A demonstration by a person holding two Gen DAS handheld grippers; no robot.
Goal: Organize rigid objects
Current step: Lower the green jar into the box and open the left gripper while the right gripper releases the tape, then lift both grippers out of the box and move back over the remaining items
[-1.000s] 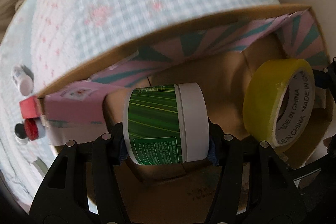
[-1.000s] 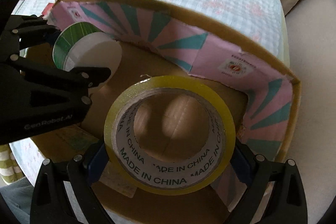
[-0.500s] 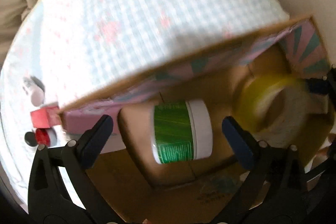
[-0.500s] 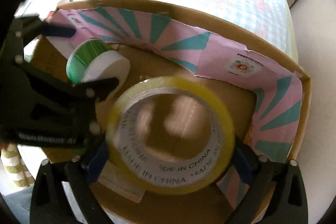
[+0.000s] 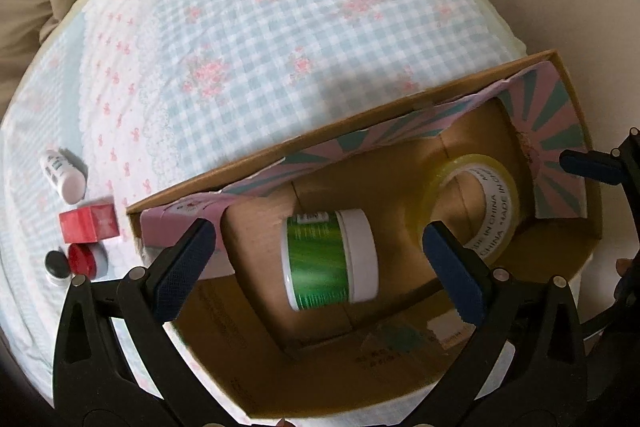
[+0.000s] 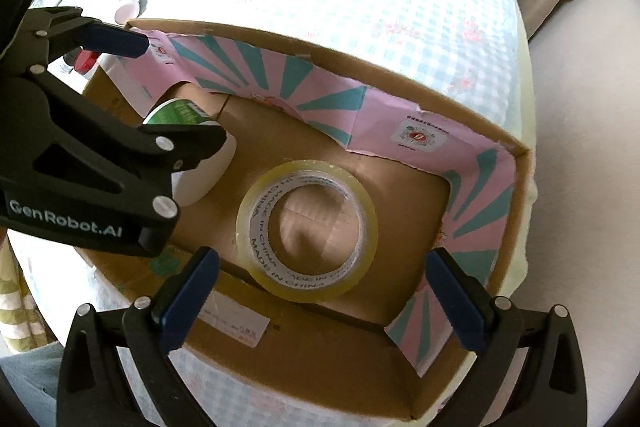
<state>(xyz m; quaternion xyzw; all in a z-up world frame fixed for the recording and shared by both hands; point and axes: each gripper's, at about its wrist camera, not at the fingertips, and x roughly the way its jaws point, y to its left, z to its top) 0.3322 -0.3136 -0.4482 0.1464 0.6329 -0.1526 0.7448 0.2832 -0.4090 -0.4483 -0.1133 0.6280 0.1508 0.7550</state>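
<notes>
A green jar with a white lid [image 5: 330, 259] lies on its side on the floor of the cardboard box [image 5: 400, 111]. A yellow tape roll [image 6: 307, 229] lies flat in the same box, to the jar's right; it also shows in the left wrist view [image 5: 476, 203]. My left gripper [image 5: 316, 259] is open above the jar, apart from it. My right gripper [image 6: 320, 291] is open above the tape roll, apart from it. The left gripper also shows in the right wrist view [image 6: 120, 95], where it hides part of the jar [image 6: 178, 109].
The box [image 6: 516, 155] has pink and teal paper on its inner walls and sits on a checked floral cloth [image 5: 280, 27]. Left of the box lie a white bottle [image 5: 64, 175], a red box [image 5: 89, 223], a red-lidded pot [image 5: 86, 259] and a black-lidded pot [image 5: 56, 265].
Both grippers opened and rose. The left one let go of the green jar, the right one let go of the tape roll; both things now lie in the box.
</notes>
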